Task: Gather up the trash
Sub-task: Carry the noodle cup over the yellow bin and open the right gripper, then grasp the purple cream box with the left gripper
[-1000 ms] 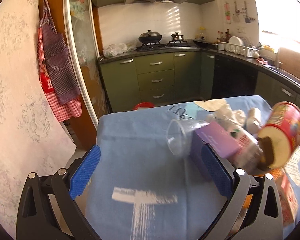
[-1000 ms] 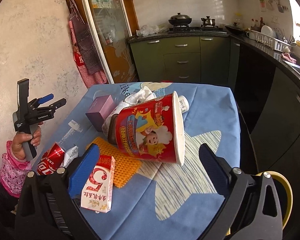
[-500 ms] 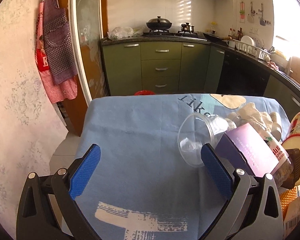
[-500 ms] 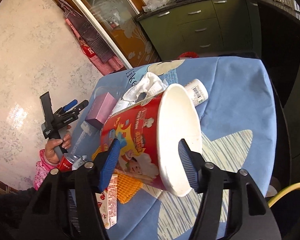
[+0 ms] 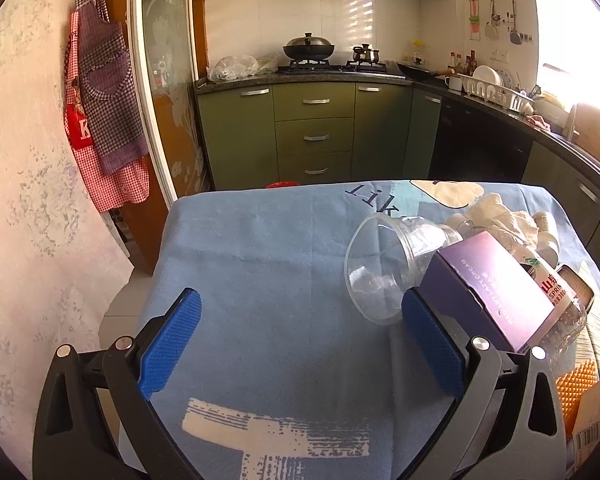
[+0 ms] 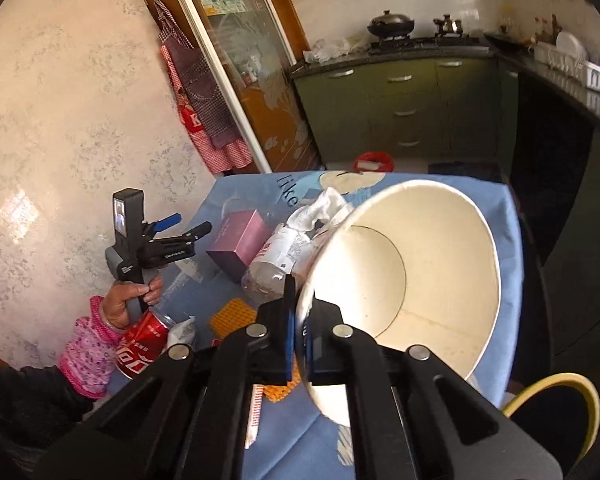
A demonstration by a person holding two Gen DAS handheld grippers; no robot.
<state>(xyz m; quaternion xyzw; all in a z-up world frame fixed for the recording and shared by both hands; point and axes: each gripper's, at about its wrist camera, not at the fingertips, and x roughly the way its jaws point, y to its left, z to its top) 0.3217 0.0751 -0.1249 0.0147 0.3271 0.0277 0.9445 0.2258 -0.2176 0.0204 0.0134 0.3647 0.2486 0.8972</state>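
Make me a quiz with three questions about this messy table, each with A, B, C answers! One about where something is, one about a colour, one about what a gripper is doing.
1. Where does the clear cup lie?
A. on its side beside the purple box
B. upright on the stove
C. inside the bucket

2. What colour is the cloth on the table?
A. green
B. blue
C. yellow

3. What is the right gripper doing?
A. hanging open over the soda can
B. shut on nothing
C. shut on the rim of the paper bucket

Answers
1. A: in the left wrist view the cup is tipped over, mouth toward the camera, next to the box.
2. B: blue cloth covers the tabletop in both views.
3. C: its fingers pinch the bucket's wall, one inside and one outside.
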